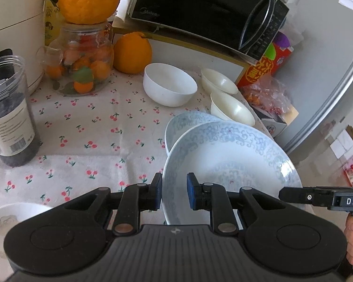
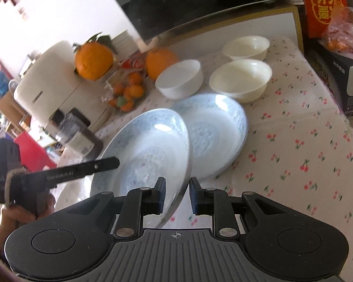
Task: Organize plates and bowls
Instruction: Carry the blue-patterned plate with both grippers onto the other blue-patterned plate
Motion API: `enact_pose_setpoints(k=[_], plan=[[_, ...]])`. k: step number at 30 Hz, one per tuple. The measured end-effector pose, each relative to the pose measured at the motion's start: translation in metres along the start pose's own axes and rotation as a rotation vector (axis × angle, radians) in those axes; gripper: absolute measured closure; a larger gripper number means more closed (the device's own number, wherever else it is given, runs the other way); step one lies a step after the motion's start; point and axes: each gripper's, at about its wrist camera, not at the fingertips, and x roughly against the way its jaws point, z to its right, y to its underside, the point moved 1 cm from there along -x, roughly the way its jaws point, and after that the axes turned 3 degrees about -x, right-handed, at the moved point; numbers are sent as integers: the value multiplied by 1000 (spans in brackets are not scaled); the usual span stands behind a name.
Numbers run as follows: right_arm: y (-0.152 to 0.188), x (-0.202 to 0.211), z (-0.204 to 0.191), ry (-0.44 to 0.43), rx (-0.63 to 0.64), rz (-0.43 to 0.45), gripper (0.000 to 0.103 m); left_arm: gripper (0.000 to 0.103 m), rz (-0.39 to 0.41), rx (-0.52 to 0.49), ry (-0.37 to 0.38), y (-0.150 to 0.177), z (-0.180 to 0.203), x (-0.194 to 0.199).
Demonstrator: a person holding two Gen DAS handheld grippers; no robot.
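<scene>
A blue-patterned plate (image 1: 233, 164) is held tilted above the cherry-print tablecloth, over a second matching plate (image 1: 183, 122) that lies flat. My left gripper (image 1: 174, 191) has its jaws around the held plate's left rim, with a gap on the right pad. My right gripper (image 2: 177, 193) straddles the same plate's (image 2: 150, 145) right rim; the flat plate (image 2: 214, 131) lies beyond. A white bowl (image 1: 169, 83) and two cream bowls (image 1: 218, 81) (image 1: 233, 109) stand behind.
A jar of small oranges (image 1: 82, 61), a dark-filled plastic jar (image 1: 9, 112), large oranges (image 1: 131, 52), a microwave (image 1: 207, 7) and a red box (image 1: 263, 65) line the back. Another white dish (image 1: 14, 213) sits at the near left. The table's right edge is close (image 2: 350, 127).
</scene>
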Motion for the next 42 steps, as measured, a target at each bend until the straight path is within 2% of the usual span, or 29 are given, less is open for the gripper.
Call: enact_pose_setpoints(k=[9, 19, 27, 36, 42], plan=[[-35, -11, 15, 37, -57, 48, 81, 84, -11, 64, -13, -14, 6, -24], [-57, -32, 25, 78, -92, 64, 81, 85, -21, 122, -72, -22, 9, -47], [-63, -50, 33, 110, -131, 55, 81, 85, -1, 121, -114, -29, 12, -54], [-67, -60, 33, 144, -140, 78, 81, 85, 19, 69, -174, -32, 20, -63], [-67, -67, 31, 193, -111, 99, 81, 85, -3, 77, -200, -29, 20, -74]])
